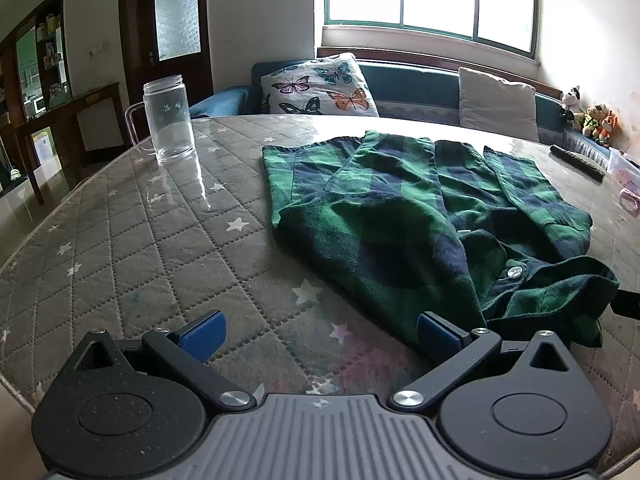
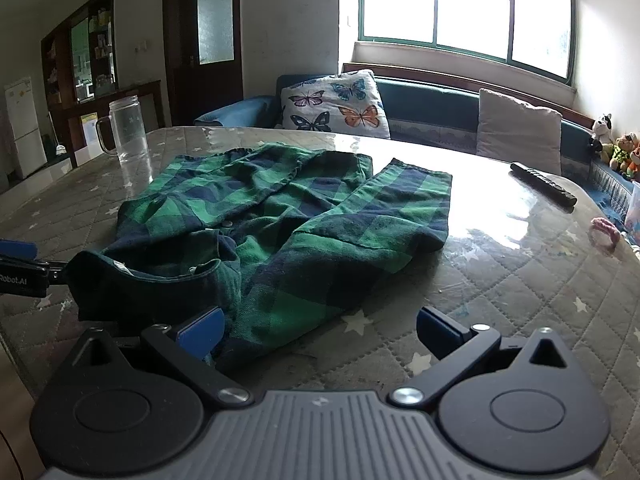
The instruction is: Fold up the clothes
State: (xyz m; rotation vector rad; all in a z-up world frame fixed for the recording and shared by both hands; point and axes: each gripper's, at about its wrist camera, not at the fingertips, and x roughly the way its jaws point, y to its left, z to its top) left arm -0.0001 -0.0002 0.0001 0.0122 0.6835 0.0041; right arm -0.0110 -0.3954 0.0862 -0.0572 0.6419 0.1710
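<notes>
- Green-and-navy plaid flannel shirt [image 1: 420, 216] spread on the quilted star-print tabletop [image 1: 140, 232], just ahead of both claws; sleeves apparently folded in across the body, collar rumpled nearest the claws.
- Left gripper [image 1: 320, 334] spread wide, holding nothing, right pad at the shirt's near edge.
- Right gripper [image 2: 318, 334] likewise wide and empty, left pad by the hem.
- Probably partway: final folds left.
- Clear glass mug [image 1: 168, 120] far ahead-left, well apart.

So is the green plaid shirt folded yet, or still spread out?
Partly folded: the shirt lies on the table with both sleeves turned in over the front, collar rumpled, not yet a compact bundle.
</notes>
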